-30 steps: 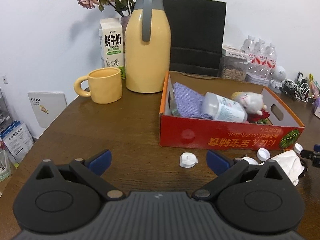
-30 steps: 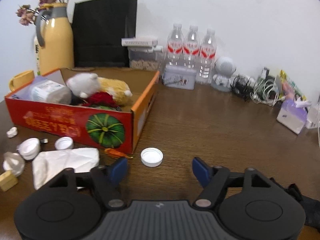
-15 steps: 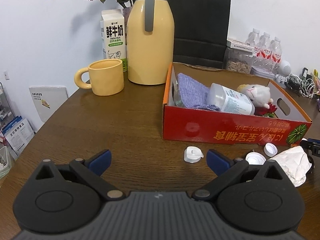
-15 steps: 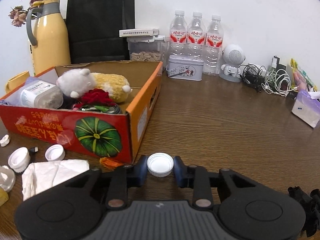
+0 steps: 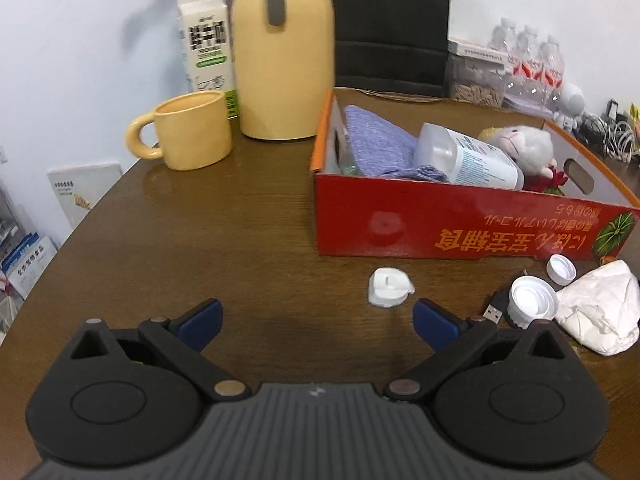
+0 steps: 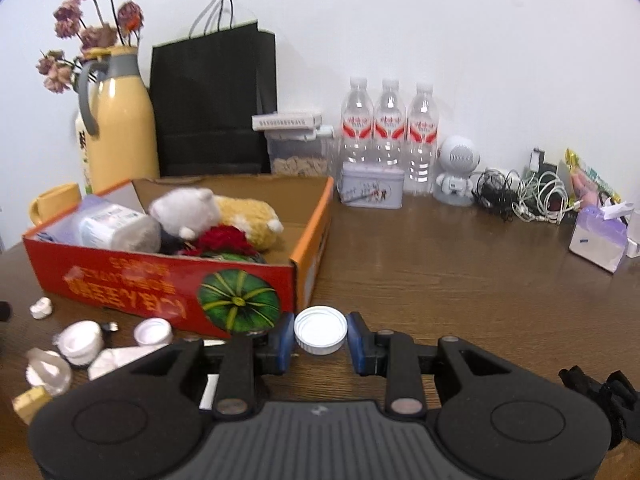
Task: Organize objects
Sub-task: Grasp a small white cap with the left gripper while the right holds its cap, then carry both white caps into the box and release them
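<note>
My right gripper [image 6: 321, 338] is shut on a white bottle cap [image 6: 321, 330] and holds it above the table, just right of the front corner of the red cardboard box [image 6: 160, 284]. The box holds a purple cloth [image 5: 380, 144], a white bottle [image 5: 468, 158] and a plush toy [image 5: 520, 148]. My left gripper [image 5: 318, 322] is open and empty, low over the table. A white flip cap [image 5: 390, 286] lies just beyond its right finger. More white caps [image 5: 532, 302] and a crumpled tissue [image 5: 600, 312] lie in front of the box.
A yellow mug [image 5: 188, 132], yellow thermos [image 5: 284, 52] and milk carton [image 5: 206, 48] stand at the back left. A black bag [image 6: 214, 104], water bottles [image 6: 388, 128], a tin [image 6: 372, 190], a small speaker [image 6: 456, 172] and cables [image 6: 528, 196] line the back.
My right gripper closed on the white cap and has lifted it off the table. My left gripper has moved forward and to the left, still open.
</note>
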